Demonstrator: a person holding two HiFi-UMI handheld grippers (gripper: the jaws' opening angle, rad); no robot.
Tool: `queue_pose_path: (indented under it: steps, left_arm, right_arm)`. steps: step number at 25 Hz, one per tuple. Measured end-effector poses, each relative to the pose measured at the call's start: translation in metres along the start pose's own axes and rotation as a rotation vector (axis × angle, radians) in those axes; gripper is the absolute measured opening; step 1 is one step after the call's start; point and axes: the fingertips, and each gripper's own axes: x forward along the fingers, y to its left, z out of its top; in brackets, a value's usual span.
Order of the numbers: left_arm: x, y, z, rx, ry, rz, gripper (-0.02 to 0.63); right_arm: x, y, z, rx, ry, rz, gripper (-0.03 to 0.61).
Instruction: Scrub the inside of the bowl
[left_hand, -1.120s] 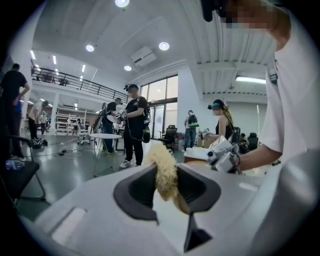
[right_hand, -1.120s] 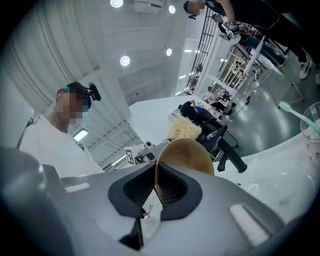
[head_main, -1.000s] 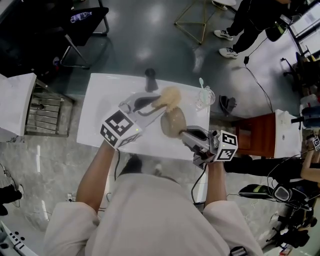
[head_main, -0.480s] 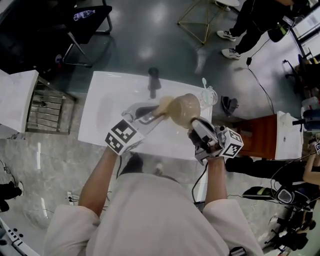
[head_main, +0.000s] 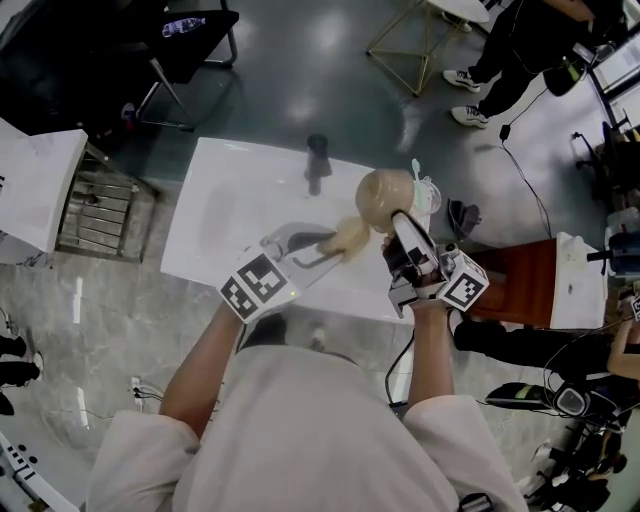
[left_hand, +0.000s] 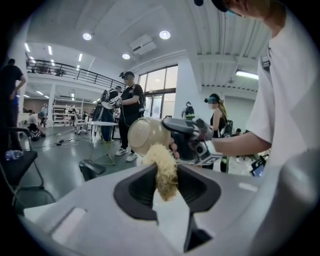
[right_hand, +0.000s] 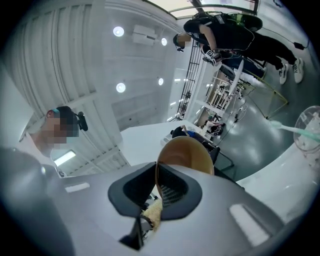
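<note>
Head view: my left gripper (head_main: 322, 243) is clamped on the scrubber (head_main: 350, 237). My right gripper (head_main: 400, 230) is pinched tight on the rim of the bowl (head_main: 385, 195), held up over the white table (head_main: 215, 215). The bowl sits just up and right of the scrubber, rounded outside toward me. I can't tell if they touch.

Left gripper view: the scrubber (left_hand: 163, 167) sticks up between my jaws. The bowl (left_hand: 146, 136) is right past its tip, back side facing the scrubber.

Right gripper view: the bowl (right_hand: 189, 152) stands on edge from my jaws, with the scrubber (right_hand: 151, 214) low behind them.

As I judge it, the opening faces away from the scrubber, so the bowl has to tip toward my left hand.
</note>
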Motion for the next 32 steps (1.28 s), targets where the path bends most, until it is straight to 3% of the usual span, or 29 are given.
queue_pose_path:
  steps: [5, 11, 20, 27, 32]
  left_arm:
    - [-0.005, -0.008, 0.015, 0.033, -0.031, -0.001, 0.109]
    - [-0.01, -0.008, 0.027, 0.12, -0.006, 0.021, 0.109]
    - [-0.008, 0.0, 0.034, 0.114, -0.028, 0.025, 0.107]
    - [0.002, 0.005, 0.045, 0.109, -0.054, 0.019, 0.106]
    - [0.014, 0.012, 0.047, 0.124, -0.041, 0.02, 0.106]
  right_arm:
    - [0.001, -0.01, -0.018, -0.036, 0.093, -0.078, 0.02]
    - [-0.004, -0.008, -0.033, -0.108, 0.194, -0.079, 0.021]
    - [-0.016, -0.025, -0.047, -0.148, 0.307, -0.136, 0.021]
    - [-0.033, -0.033, -0.058, -0.124, 0.362, -0.156, 0.018]
    - [-0.036, -0.022, -0.077, -0.065, 0.367, -0.088, 0.018]
